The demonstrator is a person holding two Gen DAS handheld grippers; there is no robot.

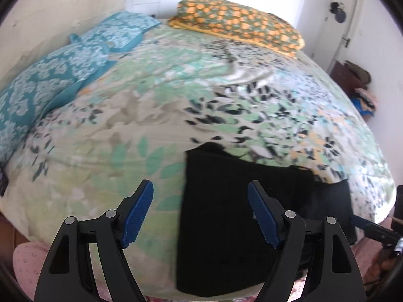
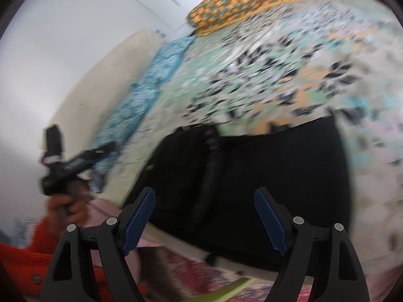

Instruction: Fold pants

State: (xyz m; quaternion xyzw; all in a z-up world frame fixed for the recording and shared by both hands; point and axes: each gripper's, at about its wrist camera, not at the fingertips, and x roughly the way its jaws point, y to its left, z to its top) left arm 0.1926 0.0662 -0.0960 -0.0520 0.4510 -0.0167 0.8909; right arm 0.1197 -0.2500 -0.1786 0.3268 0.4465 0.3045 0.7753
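Hand-held gripper, left (image 1: pixel 200 196): jaws apart, empty, above the black pants (image 1: pixel 226 226). Hand-held gripper, right (image 2: pixel 204 205): likewise apart. Pants folded on the bed (image 1: pixel 151 100).

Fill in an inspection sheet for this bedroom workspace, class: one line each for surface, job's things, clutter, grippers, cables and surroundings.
Surface: bed under a leaf-print cover.
Job's things: black pants lie folded at the bed's near edge.
Clutter: two teal pillows and an orange-patterned pillow at the far sides.
Grippers: left gripper open, nothing between the jaws; right gripper open above the pants, not gripping.
Cables: nothing seen.
Surroundings: white door, piled clothes by the wall, cream headboard, patterned rug beside the bed.
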